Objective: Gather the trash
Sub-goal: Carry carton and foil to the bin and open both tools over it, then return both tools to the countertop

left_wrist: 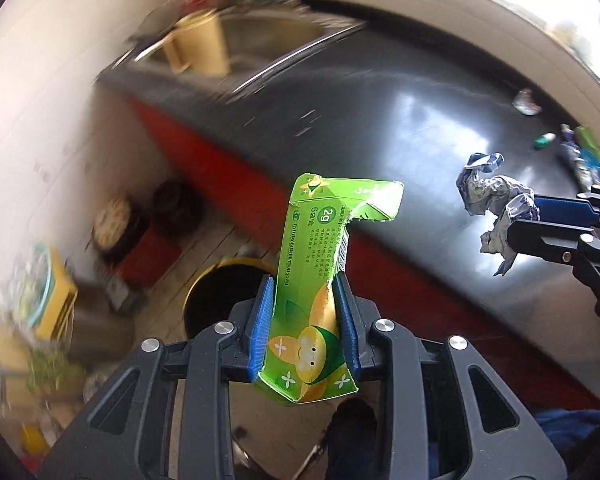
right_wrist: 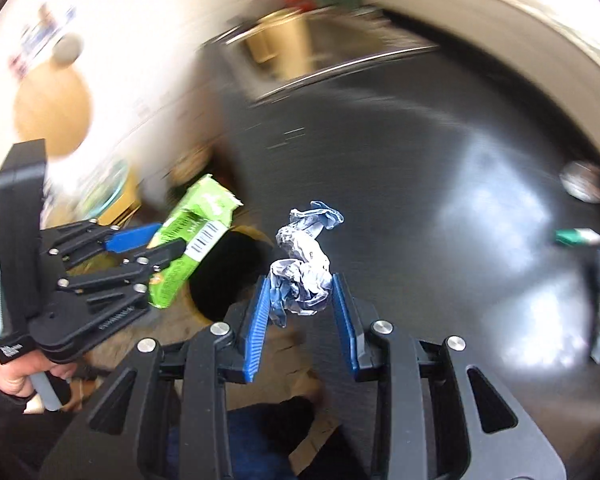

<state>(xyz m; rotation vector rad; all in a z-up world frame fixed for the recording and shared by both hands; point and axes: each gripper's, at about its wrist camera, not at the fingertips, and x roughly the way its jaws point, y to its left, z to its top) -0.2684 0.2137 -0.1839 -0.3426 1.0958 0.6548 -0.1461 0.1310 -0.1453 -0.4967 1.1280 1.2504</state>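
My left gripper [left_wrist: 305, 280] is shut on a flattened green carton [left_wrist: 320, 264] and holds it in the air above a round bin with a yellow rim [left_wrist: 220, 276] on the floor. The carton also shows in the right wrist view [right_wrist: 188, 240]. My right gripper [right_wrist: 300, 280] is shut on a crumpled silver-blue wrapper [right_wrist: 304, 268], held over the counter's front edge beside the bin [right_wrist: 236, 268]. From the left wrist view the wrapper [left_wrist: 496, 204] hangs to the right of the carton.
A dark counter [left_wrist: 400, 120] carries more trash at its far right: a crumpled foil ball [left_wrist: 527, 101], a small green tube [left_wrist: 544, 141], green packets [left_wrist: 584, 156]. A steel sink [left_wrist: 268, 40] is behind. Red cabinet fronts [left_wrist: 228, 168] and floor clutter lie left.
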